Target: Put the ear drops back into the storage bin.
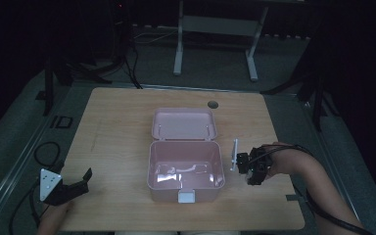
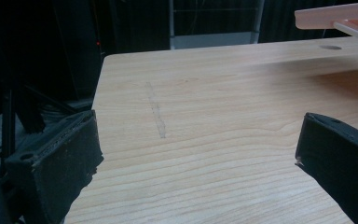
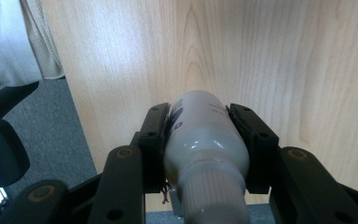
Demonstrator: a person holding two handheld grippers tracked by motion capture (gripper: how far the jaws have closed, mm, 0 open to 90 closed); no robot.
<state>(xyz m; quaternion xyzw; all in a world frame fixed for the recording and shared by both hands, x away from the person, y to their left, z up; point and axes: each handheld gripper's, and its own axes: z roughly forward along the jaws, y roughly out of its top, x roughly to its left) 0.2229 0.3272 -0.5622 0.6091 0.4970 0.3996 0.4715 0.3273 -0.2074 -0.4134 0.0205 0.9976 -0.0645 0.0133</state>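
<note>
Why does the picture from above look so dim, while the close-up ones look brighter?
High view: dark room, with soft glare inside the open pink box. Left gripper view: the table is evenly lit, the near tongs blurred. Right gripper view: bright sheen on the wood; the white bottle is slightly soft.

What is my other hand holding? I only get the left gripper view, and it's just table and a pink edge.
Observer: The right tongs are clamped on a white bottle with a ribbed cap.
Operator: And the pink bit?
Observer: That's a pink plastic box in the middle of the table, with its lid swung open.
Operator: Anything in it?
Observer: It looks empty in the high view, and your right hand is beside its right wall.
</note>
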